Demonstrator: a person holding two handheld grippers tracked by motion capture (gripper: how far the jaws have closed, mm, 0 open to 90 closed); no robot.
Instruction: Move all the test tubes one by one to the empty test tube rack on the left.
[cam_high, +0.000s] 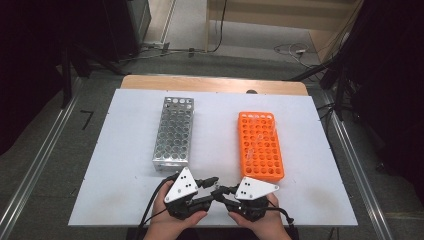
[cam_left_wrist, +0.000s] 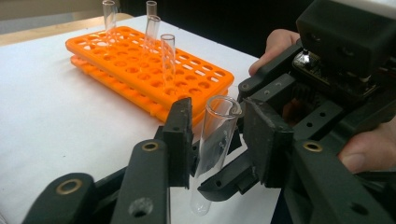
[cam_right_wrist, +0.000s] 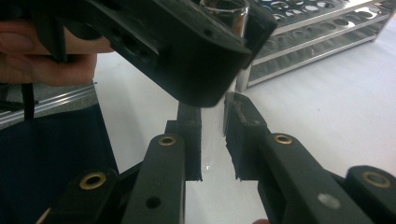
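- Between the two claws, at the near edge of the worktop (cam_high: 125, 150), a clear glass test tube (cam_left_wrist: 215, 140) stands nearly upright, open mouth up, a little tilted.
- The right claw (cam_right_wrist: 212, 140) is clenched on the tube; its jaws reach in from below in the left gripper view, low on the glass.
- The left claw (cam_left_wrist: 215, 135) brackets the tube higher up; its pads sit just beside the glass, and I cannot tell whether they already press on it.
- This looks like a hand-over from right claw to left, mid-way: the tube is out of any rack and not yet seated.
- The orange rack (cam_high: 259, 145) on the right holds a few tubes (cam_left_wrist: 167, 56) at its far end; most of its holes are free.
- The metal rack (cam_high: 173, 134) on the left looks empty, so the transfer, if that is its goal, seems barely begun.
- The worktop is a white sheet over a wooden board, otherwise bare.
- Around it run grey floor, metal rails at both sides, dark stands and loose cables beyond the far edge.
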